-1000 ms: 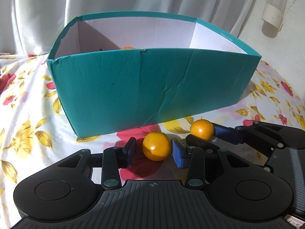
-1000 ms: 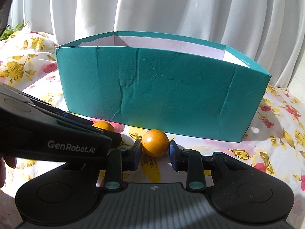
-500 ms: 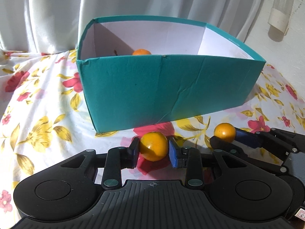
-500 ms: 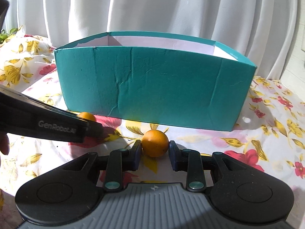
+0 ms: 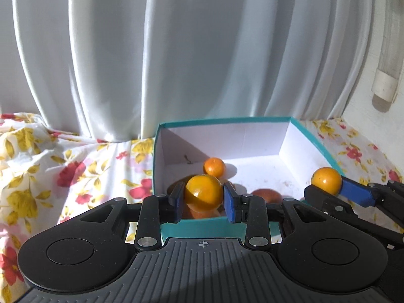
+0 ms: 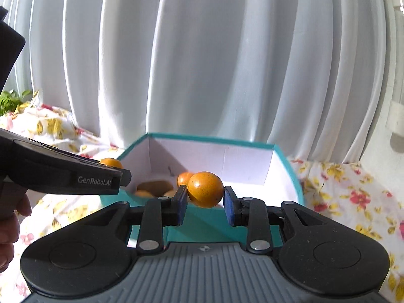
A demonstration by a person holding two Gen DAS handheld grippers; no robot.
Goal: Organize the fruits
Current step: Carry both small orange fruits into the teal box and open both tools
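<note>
Both tongs (image 5: 203,197) (image 6: 205,197) tight on oranges (image 5: 203,192) (image 6: 205,189)

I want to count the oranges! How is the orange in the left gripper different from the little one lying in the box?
The orange in the left gripper is pinched between blue pads above the teal box; the small orange lies loose on the box floor. The held one looks bigger, being nearer the camera. Both are round and orange.

grippers: two showing, left gripper (image 5: 203,197) and right gripper (image 6: 205,197) | held oranges: two, left-held orange (image 5: 203,192) and right-held orange (image 6: 205,189) | teal box (image 5: 313,136): one sitting far | fruits lying inside the box: at least three showing, including far orange (image 5: 214,167); exact number unclear | white curtain (image 5: 176,50): one hanging | floral cloth (image 5: 75,171): one lying
</note>
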